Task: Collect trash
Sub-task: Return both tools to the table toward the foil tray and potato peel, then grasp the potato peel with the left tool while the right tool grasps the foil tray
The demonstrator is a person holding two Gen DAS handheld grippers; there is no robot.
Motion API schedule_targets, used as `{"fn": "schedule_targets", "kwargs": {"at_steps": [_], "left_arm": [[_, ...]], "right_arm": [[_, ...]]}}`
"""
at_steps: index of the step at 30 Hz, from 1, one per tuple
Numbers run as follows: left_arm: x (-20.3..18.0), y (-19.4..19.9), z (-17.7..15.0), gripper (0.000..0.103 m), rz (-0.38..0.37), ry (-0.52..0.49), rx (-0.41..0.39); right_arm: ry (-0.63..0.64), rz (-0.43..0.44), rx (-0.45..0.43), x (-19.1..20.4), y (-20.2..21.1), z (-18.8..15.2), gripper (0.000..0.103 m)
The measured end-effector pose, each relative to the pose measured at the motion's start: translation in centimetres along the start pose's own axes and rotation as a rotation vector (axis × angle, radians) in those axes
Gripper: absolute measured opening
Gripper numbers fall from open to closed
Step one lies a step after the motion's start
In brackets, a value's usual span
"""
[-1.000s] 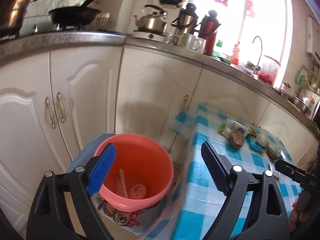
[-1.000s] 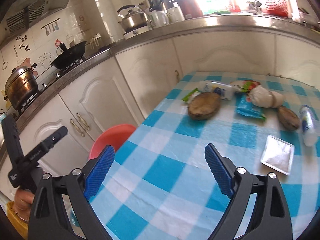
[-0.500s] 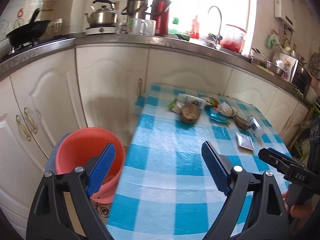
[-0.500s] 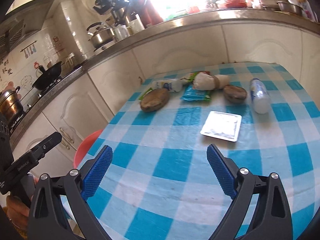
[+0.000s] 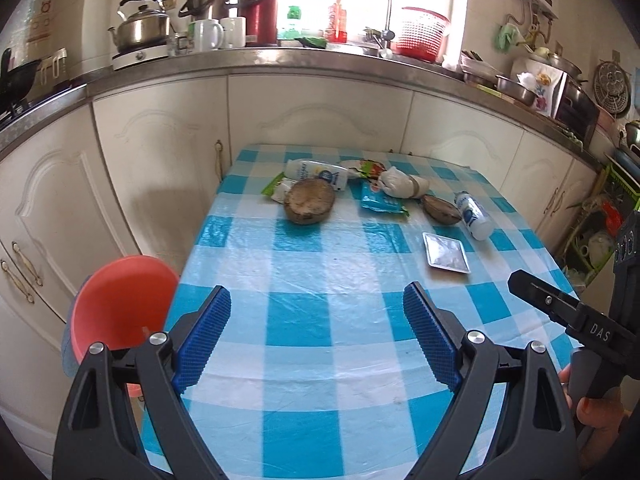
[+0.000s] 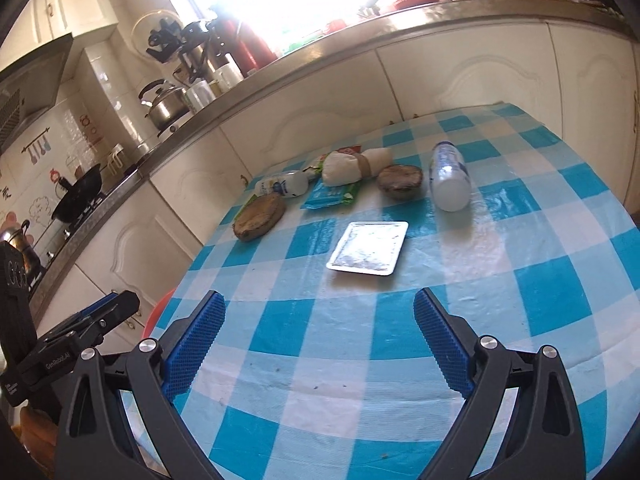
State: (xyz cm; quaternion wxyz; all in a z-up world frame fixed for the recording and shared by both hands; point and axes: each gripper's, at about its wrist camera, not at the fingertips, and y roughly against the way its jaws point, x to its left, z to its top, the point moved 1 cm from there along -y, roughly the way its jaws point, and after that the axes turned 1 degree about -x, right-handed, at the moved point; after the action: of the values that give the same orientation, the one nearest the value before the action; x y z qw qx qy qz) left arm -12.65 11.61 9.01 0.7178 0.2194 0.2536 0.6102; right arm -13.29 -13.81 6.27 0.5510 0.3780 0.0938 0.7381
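blue ribbed pads frame both views: the left tongs (image 5: pixel 316 344) stand wide with nothing between them, and the right tongs (image 6: pixel 320 344) are just as wide and empty, their jaws having just been opening a little further over bare cloth. both hang above the near end of the tabletop (image 5: pixel 296 316), whose shiny blue-and-white checked cover looks slick.

in the left view the orange bucket (image 5: pixel 120 308) sits low at 9 o'clock, off the tabletop's edge, apart from all the trash. nearest the tongs, at about 1 o'clock, lies a flat foil tray (image 5: pixel 446 252). beyond it, from 11 to 1 o'clock, the rest is bunched together: a brown coconut shell half (image 5: pixel 309 201) touching a white bottle (image 5: pixel 316 170) and a green wrapper (image 5: pixel 274 190), a blue packet (image 5: pixel 380 200), a white tied bag (image 5: pixel 400 184), a second shell half (image 5: pixel 440 210) and a capped bottle (image 5: pixel 472 216) lying on its side just beside it.

likely trouble: the tray is thin and lies flush, so the pads may skate over it and push it along the glossy cover. the bottles could roll if nudged. the shells are rounded and may squirt out of a shallow pinch. with items touching, grabbing one could drag a neighbour off the far edge. a carry to the bucket crosses the tabletop's corner, where a loose hold would drop things on the floor.
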Motion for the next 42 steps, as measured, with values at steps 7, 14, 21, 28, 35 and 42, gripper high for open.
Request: {"fn": "schedule_targets", "kwargs": {"at_steps": [7, 14, 21, 28, 35, 42], "left_arm": [[-2.1, -2.2, 0.5, 0.089, -0.011, -0.04, 0.036], [-2.3, -5.0, 1.6, 0.089, 0.012, -0.054, 0.057], [-1.6, -9.1, 3.7, 0.089, 0.05, -0.072, 0.082], [-1.2, -14.6, 6.0, 0.089, 0.055, -0.126, 0.136], [-0.5, -18.7, 7.2, 0.089, 0.084, -0.162, 0.184], [-0.1, -20.5, 7.7, 0.089, 0.083, -0.162, 0.19]], "right_arm": [[-0.074, -0.006, 0.022, -2.7, -0.2, 0.2, 0.094], [-0.082, -0.01, 0.052, -3.6, -1.0, 0.3, 0.094], [-0.058, -0.007, 0.092, -3.4, -2.4, 0.7, 0.094], [-0.01, -0.023, 0.12, -2.8, -3.5, 1.0, 0.094], [0.031, -0.047, 0.163, -2.3, -5.2, 1.4, 0.094], [0.118, -0.093, 0.188, -0.8, -7.1, 2.4, 0.094]]}}
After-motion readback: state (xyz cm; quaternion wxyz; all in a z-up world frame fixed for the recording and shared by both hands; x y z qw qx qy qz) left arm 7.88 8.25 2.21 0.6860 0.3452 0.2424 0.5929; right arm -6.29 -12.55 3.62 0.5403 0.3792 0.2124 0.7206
